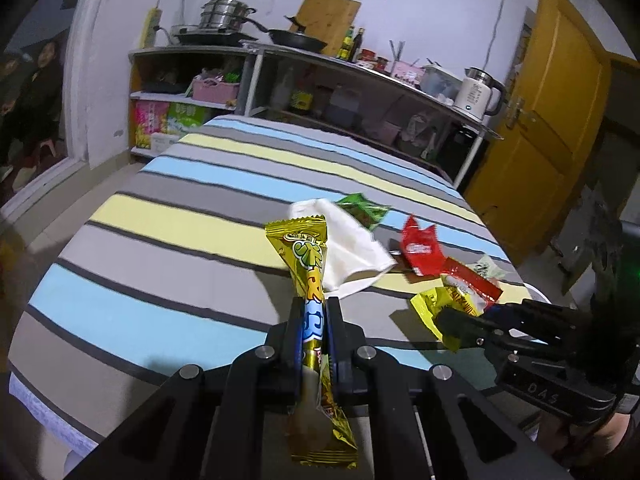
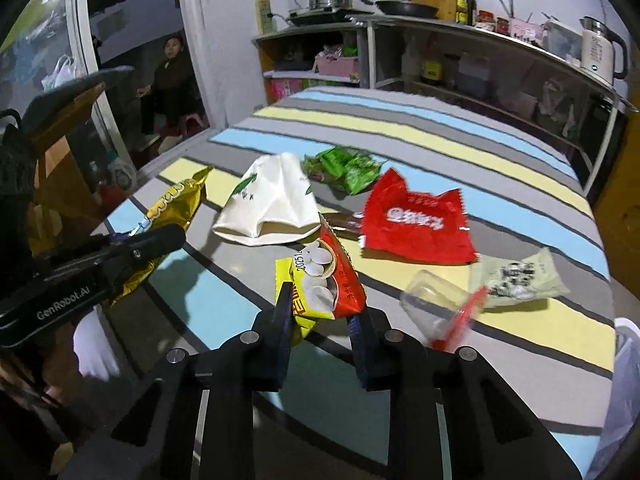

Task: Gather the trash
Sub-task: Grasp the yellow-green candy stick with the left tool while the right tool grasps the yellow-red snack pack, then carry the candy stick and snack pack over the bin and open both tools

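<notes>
gripping: left gripper [image 1: 313, 312] clamps one gold wrapper [image 1: 306, 256] | right gripper [image 2: 322, 312] perhaps pinching one red-yellow packet [image 2: 324, 280]

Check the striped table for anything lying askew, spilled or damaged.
A clear plastic cup lies tipped on its side near the table's right edge, a red strip across its mouth. No spill shows. A red wrapper beside it is torn open and crumpled. The rest is loose litter.
</notes>
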`<action>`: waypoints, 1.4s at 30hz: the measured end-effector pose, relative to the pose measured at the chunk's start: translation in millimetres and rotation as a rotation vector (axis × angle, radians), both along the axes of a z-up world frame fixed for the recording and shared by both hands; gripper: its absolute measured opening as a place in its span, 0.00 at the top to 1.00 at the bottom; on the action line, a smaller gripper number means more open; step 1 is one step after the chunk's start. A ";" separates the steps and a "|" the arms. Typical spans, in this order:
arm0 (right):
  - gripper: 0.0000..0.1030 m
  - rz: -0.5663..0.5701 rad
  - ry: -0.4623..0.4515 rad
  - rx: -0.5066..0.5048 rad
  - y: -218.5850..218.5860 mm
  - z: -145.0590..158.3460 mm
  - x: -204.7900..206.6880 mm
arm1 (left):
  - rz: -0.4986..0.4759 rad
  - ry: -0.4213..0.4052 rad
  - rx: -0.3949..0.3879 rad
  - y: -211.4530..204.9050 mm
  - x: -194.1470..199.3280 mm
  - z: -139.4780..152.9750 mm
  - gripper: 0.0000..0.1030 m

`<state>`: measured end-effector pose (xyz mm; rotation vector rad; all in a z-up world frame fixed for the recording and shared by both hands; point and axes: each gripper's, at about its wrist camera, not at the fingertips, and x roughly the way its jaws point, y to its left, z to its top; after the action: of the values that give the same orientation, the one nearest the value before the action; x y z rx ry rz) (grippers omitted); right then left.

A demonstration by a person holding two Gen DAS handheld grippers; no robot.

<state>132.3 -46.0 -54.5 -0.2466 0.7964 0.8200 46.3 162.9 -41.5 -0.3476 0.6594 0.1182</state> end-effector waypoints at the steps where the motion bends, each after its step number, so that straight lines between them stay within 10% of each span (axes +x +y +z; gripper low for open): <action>1: 0.75 -0.007 -0.005 0.008 -5.4 3.5 -1.6 | -0.008 -0.003 0.003 -4.1 0.3 2.0 0.91; 42: 0.75 -0.534 -0.106 0.074 -252.0 38.7 15.3 | -0.509 -0.081 0.079 -248.8 97.4 50.8 0.91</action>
<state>147.6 -297.9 -15.8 -0.0059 0.6858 0.3283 143.7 -85.9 9.3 -0.1002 0.6433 -0.3529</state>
